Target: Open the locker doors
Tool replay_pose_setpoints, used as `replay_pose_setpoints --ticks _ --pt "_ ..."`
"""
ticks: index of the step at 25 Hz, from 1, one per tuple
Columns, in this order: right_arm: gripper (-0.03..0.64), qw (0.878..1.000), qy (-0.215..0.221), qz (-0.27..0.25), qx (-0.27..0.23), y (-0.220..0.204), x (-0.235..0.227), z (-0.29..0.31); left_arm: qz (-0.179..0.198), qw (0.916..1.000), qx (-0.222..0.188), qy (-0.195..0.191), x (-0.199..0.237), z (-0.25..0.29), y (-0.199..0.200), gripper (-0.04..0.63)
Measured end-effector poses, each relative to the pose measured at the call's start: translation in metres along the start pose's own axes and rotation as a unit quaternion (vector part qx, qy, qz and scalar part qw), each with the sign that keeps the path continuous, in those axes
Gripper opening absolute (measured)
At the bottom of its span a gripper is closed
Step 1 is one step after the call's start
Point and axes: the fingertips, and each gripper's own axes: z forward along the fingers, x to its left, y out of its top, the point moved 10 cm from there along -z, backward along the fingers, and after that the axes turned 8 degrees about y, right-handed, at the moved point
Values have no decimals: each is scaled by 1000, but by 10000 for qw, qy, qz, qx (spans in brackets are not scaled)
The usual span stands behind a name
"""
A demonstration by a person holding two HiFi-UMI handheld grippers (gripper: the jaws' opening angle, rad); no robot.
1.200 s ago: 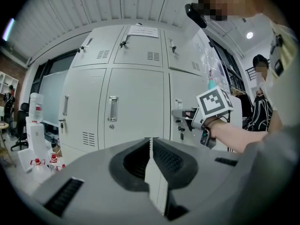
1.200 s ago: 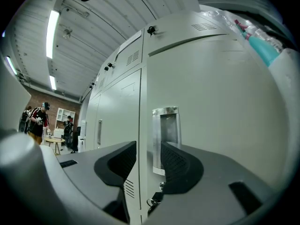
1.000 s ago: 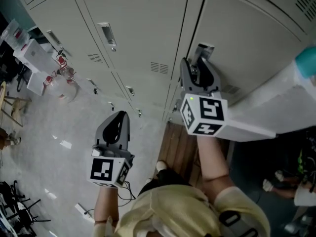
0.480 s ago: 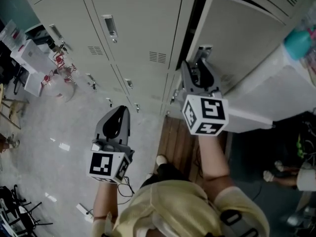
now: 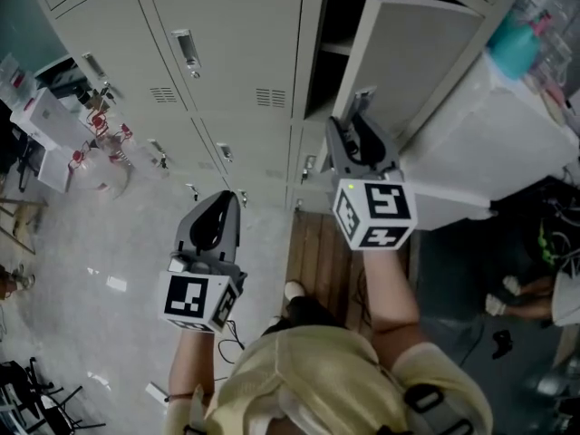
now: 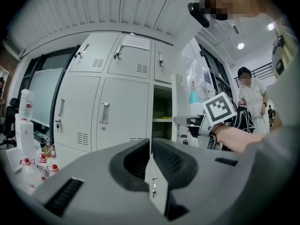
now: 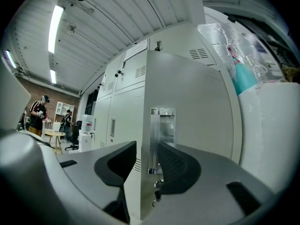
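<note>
A wall of pale grey lockers point(image 5: 236, 43) fills the top of the head view. One locker door point(image 5: 417, 53) stands swung out, and the dark inside with a shelf point(image 5: 331, 48) shows beside it. My right gripper point(image 5: 358, 120) is shut on that door's metal handle point(image 5: 364, 93). In the right gripper view the handle point(image 7: 161, 130) and the door's edge sit between the jaws of the right gripper point(image 7: 146, 153). My left gripper point(image 5: 220, 208) hangs lower left, shut and empty, away from the lockers. The left gripper point(image 6: 151, 146) faces the open locker point(image 6: 162, 111).
Neighbouring locker doors point(image 6: 119, 111) are closed. Clear bottles with red caps point(image 5: 100, 143) stand on the floor at the left. A white cabinet point(image 5: 507, 125) with a teal bottle point(image 5: 517, 39) is just right of the open door. A wooden board point(image 5: 317, 252) lies below. A person in white point(image 6: 253, 102) stands nearby.
The locker door has swung from almost closed to well open, with my right gripper holding its handle throughout. The left gripper has stayed in place.
</note>
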Motion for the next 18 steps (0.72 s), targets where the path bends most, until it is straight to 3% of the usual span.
replay_pose_setpoints --ticks 3,15,18 --pt "141 10000 10 24 12 0 -1 -12 124 9998 -36 -173 -6 -3 -1 18" --pt "118 9999 45 155 15 -1 -11 -53 48 9986 -75 -528 -29 -9 2 18" --pt "118 9999 17 155 7 -1 -14 -64 94 9981 65 -602 -33 -11 0 18"
